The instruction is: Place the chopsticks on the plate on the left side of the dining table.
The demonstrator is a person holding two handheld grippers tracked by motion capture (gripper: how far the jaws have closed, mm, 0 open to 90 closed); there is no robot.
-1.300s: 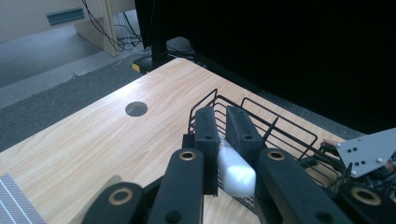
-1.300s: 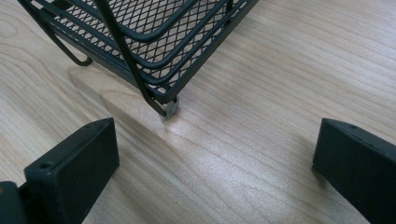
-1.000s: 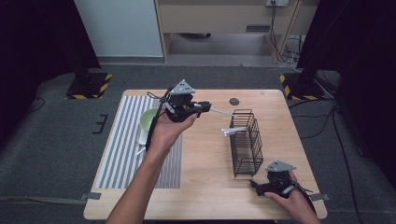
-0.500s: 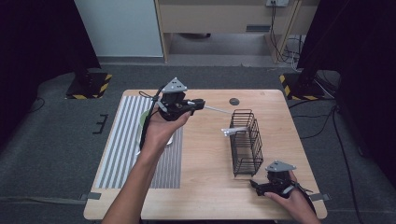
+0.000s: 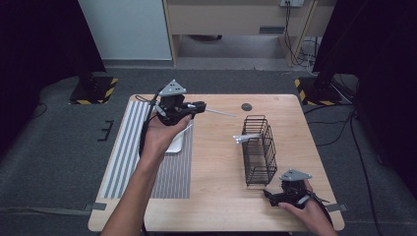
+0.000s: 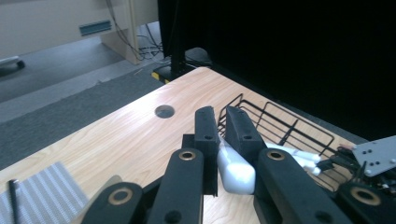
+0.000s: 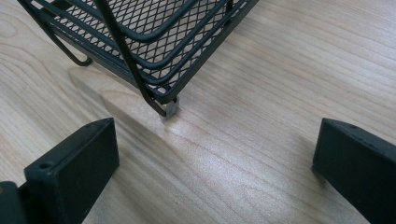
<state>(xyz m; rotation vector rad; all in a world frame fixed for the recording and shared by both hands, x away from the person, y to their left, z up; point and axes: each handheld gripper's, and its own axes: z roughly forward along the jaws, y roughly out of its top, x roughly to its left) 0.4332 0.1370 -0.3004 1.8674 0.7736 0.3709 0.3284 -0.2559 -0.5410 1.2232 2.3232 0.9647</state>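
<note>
My left gripper (image 5: 200, 105) hovers over the far left part of the wooden table (image 5: 216, 172), shut on a utensil (image 5: 220, 113) whose thin metal end points right toward the black wire basket (image 5: 259, 147). In the left gripper view the utensil's pale handle (image 6: 236, 170) sits pinched between the jaws of the left gripper (image 6: 222, 121), with the basket (image 6: 280, 119) beyond. Other pale-handled utensils (image 5: 247, 138) stick out of the basket's left side. My right gripper (image 5: 269, 195) rests low at the near right, open, its jaws wide apart in front of the basket's near corner (image 7: 154, 42).
A grey striped mat (image 5: 128, 147) covers the table's left side, with a pale dish (image 5: 176, 145) on it under my left hand. A dark round hole (image 5: 246, 106) marks the far middle of the table. Bare wood lies between mat and basket.
My left hand has carried the utensil a little to the left and slightly away from the basket. The right hand has stayed where it was.
</note>
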